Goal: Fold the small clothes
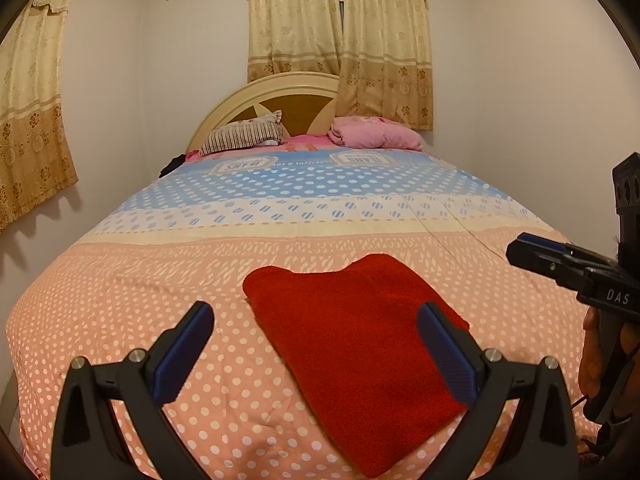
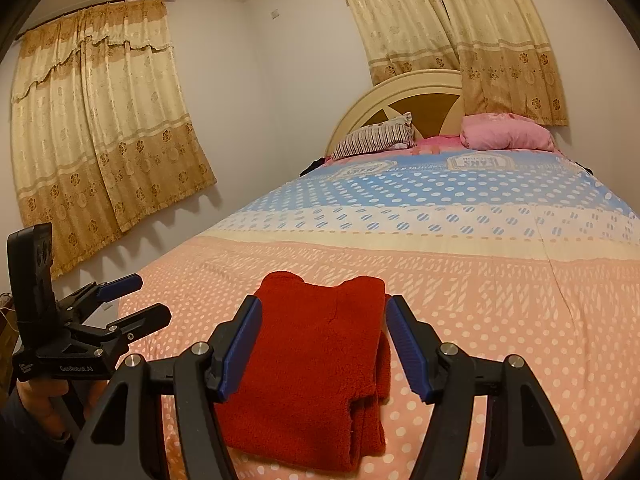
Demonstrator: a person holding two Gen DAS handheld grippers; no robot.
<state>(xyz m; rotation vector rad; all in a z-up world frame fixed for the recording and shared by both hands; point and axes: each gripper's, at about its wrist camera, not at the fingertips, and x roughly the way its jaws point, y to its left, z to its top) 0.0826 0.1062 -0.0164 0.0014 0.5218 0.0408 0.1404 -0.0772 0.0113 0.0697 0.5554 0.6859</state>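
Note:
A red fleece garment (image 1: pixel 356 344) lies folded into a flat rectangle on the near part of the bed; it also shows in the right wrist view (image 2: pixel 316 368). My left gripper (image 1: pixel 316 320) is open and empty, its fingers held above the cloth's left part. My right gripper (image 2: pixel 322 312) is open and empty, its fingers straddling the folded garment from above. The right gripper also shows at the right edge of the left wrist view (image 1: pixel 536 250), and the left gripper at the left of the right wrist view (image 2: pixel 148 298).
The bed has a pink, white and blue dotted cover (image 1: pixel 280 216). A striped pillow (image 1: pixel 244 136) and a pink bundle (image 1: pixel 376 134) lie by the headboard (image 1: pixel 280 92). Curtains (image 2: pixel 104 120) hang on the walls close to the bed's left side.

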